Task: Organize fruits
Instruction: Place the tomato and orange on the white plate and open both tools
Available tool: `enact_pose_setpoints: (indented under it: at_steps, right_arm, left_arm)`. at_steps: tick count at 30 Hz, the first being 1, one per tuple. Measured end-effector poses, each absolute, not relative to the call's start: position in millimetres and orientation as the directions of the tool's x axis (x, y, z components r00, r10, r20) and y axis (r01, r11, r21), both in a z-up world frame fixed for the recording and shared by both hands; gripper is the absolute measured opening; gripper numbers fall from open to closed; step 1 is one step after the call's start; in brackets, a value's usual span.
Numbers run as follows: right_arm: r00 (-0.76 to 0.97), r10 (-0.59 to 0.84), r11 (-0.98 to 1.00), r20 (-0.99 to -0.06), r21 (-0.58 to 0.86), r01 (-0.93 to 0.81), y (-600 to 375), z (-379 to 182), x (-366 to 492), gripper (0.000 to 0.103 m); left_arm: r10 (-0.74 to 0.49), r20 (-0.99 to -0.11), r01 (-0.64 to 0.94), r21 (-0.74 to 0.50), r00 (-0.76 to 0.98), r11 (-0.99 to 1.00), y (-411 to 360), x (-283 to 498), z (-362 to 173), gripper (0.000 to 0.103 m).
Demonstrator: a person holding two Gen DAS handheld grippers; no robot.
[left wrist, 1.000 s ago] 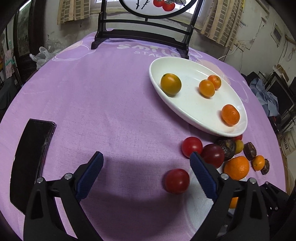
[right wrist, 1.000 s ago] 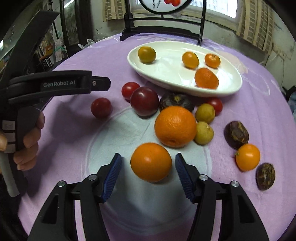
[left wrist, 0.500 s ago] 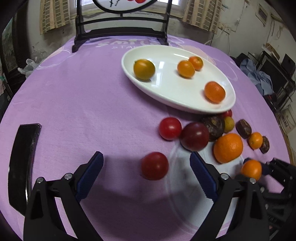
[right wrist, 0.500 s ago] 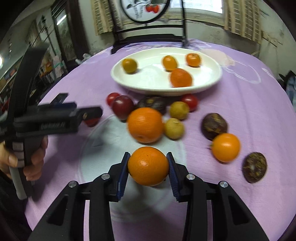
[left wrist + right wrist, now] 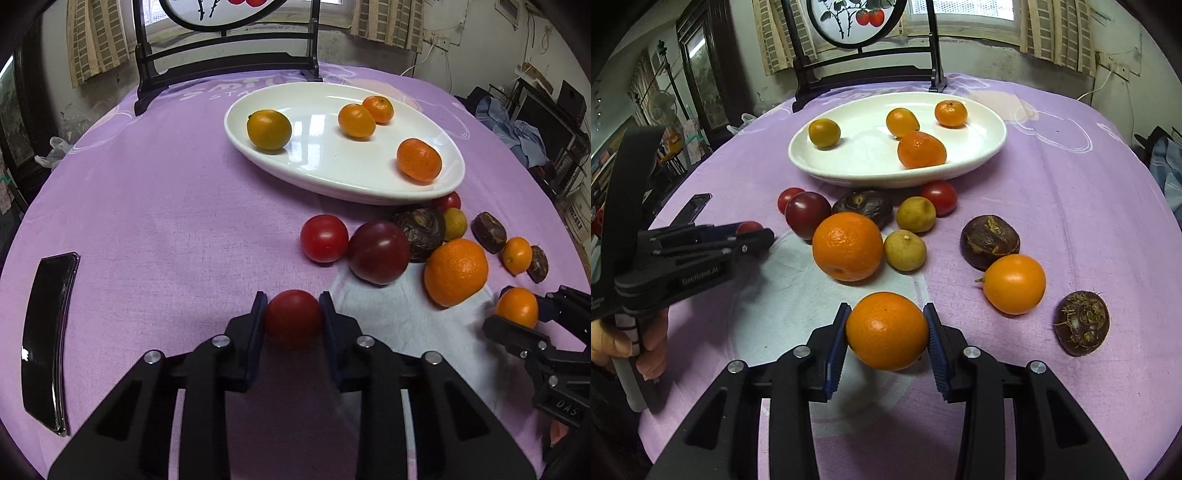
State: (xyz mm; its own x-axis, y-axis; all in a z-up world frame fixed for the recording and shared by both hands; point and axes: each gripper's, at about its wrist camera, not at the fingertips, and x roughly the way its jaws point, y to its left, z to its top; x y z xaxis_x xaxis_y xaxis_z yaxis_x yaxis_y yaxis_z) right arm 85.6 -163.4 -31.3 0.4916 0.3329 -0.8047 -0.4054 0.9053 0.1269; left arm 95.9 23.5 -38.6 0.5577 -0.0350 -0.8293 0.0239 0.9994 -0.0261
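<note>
Fruits: red tomato (image 5: 293,317) clamped in left gripper (image 5: 293,319); orange (image 5: 886,330) clamped in right gripper (image 5: 886,332); four citrus on white plate (image 5: 369,184).

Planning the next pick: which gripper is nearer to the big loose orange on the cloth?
Right. The right gripper, shut on a smaller orange, sits just in front of the big orange. The left gripper, shut on a red tomato, is farther off to its side.

Left gripper (image 5: 293,317) now clamps the red tomato (image 5: 294,316) — right gripper's (image 5: 886,334) orange (image 5: 886,330) seemingly lifted.
</note>
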Motion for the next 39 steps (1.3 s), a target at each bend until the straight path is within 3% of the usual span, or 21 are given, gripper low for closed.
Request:
enact_pose_setpoints:
  at_steps: [6,15,19,31,33,34,35,37,39]
  right_arm:
    - [0.518,0.331,0.912,-0.789,0.128,-0.389,-169,-25,85,0.040]
    - [0.642,0.343,0.913,-0.686,0.082,-0.400,-174,31,96,0.040]
    - [0.645,0.366,0.903,-0.670,0.090,-0.419,-170,40,141,0.040]
    - [0.562,0.305,0.934,-0.769,0.126,-0.334,-160,-6,254,0.041]
    - [0.555,0.298,0.937,-0.777,0.127,-0.325,-159,-10,259,0.046]
    - [0.560,0.292,0.942,-0.775,0.130,-0.310,-161,-10,260,0.060]
    - [0.563,0.303,0.942,-0.769,0.150,-0.301,-163,-9,259,0.067]
    - [0.561,0.339,0.934,-0.756,0.197,-0.298,-169,-6,256,0.067]
    - [0.558,0.349,0.932,-0.753,0.218,-0.289,-175,-3,251,0.067]
  left_arm:
    - [-0.062,-0.805,0.037,-0.049,0.590,0.998,21,89,-12,0.028]
    - [-0.111,-0.748,0.061,-0.094,0.654,0.994,9,123,41,0.028]
    - [-0.071,-0.658,0.051,-0.050,0.749,0.997,-3,152,56,0.028]
    - [0.004,-0.801,-0.035,-0.022,0.598,0.999,2,221,-15,0.029]
    - [0.009,-0.793,-0.057,-0.033,0.609,0.998,6,220,-14,0.045]
    - [0.020,-0.777,-0.073,-0.033,0.629,0.997,7,217,-11,0.072]
    - [0.036,-0.753,-0.086,-0.028,0.657,0.996,8,213,-6,0.089]
    - [0.074,-0.688,-0.102,0.000,0.722,0.995,6,203,7,0.091]
    - [0.075,-0.678,-0.081,0.023,0.731,0.996,1,199,17,0.092]
